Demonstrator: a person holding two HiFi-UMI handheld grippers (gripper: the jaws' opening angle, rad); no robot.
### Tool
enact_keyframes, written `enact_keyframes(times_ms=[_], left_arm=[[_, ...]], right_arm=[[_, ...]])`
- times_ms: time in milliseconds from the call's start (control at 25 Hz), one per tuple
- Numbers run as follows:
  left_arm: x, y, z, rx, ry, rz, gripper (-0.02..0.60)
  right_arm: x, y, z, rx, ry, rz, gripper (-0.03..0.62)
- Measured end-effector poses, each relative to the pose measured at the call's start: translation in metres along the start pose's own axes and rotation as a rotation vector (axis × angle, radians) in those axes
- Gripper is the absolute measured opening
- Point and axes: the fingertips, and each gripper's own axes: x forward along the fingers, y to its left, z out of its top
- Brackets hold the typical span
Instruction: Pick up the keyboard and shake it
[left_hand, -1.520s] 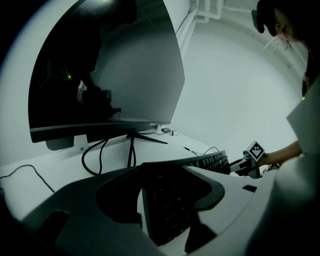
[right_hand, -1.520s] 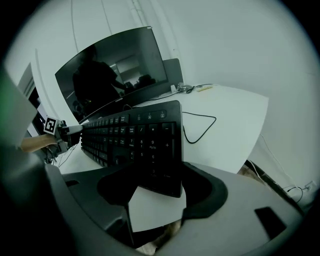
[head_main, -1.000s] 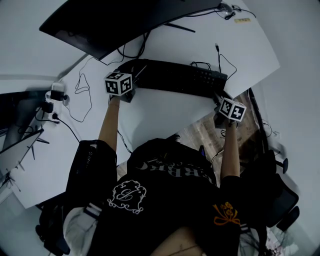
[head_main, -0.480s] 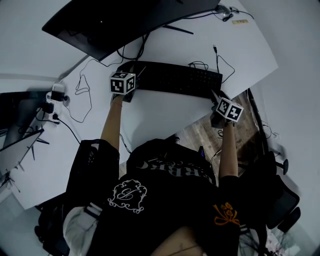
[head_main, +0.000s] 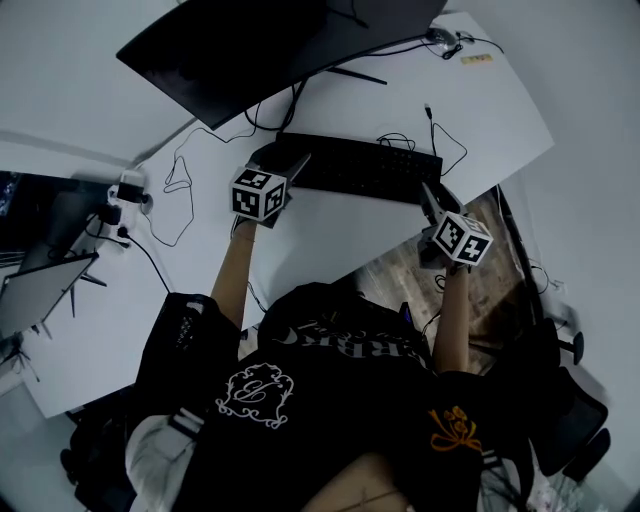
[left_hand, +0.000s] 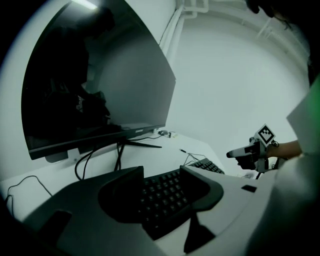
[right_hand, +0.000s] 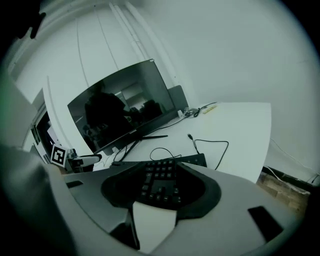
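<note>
One black keyboard (head_main: 365, 168) is held lengthwise over the white desk (head_main: 340, 235), in front of the monitor (head_main: 270, 45). How far it stands clear of the desktop cannot be judged. Its left end is clamped by the left gripper (head_main: 288, 165) and its right end by the right gripper (head_main: 429, 194). In each gripper view, a keyed end of the keyboard is seen filling the gap between the two jaws, with the pads set against it. Both pairs of jaws have just been closing onto these ends. The key legends cannot be read.

Two grippers are counted, each fitted with one cube printed with black-and-white squares: the left cube (head_main: 260, 192) and the right cube (head_main: 462, 238). One large dark monitor is carried on a thin-legged stand, and cables are routed from beneath it. One loose black cable (head_main: 447, 135) is laid on the desk behind the keyboard's right end. One small yellow label (head_main: 477, 58) is located near the desk's far right corner, and its print is too small to be read. White lettering and an orange emblem are borne on the person's black shirt (head_main: 340, 400), but the lettering cannot be made out.
</note>
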Motion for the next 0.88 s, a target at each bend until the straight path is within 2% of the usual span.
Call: enact_keyframes(times_ms=[240,560,880], left_arm=[[-0.029,-0.078,0.016,-0.005,-0.079,-0.077,0.225],[-0.077,-0.176,-0.006,-0.050,-0.122,-0.154,0.212],[-0.130,-0.245,-0.040,-0.025,-0.137,-0.125,0.174]], right_arm=[[-0.037,0.044,0.000,-0.031,-0.037,0.091,0.153],[-0.095,0.083,-0.025,-0.058,-0.052,0.199,0.138],[-0.161,0.115,-0.059,-0.099,-0.069,0.307,0.123]])
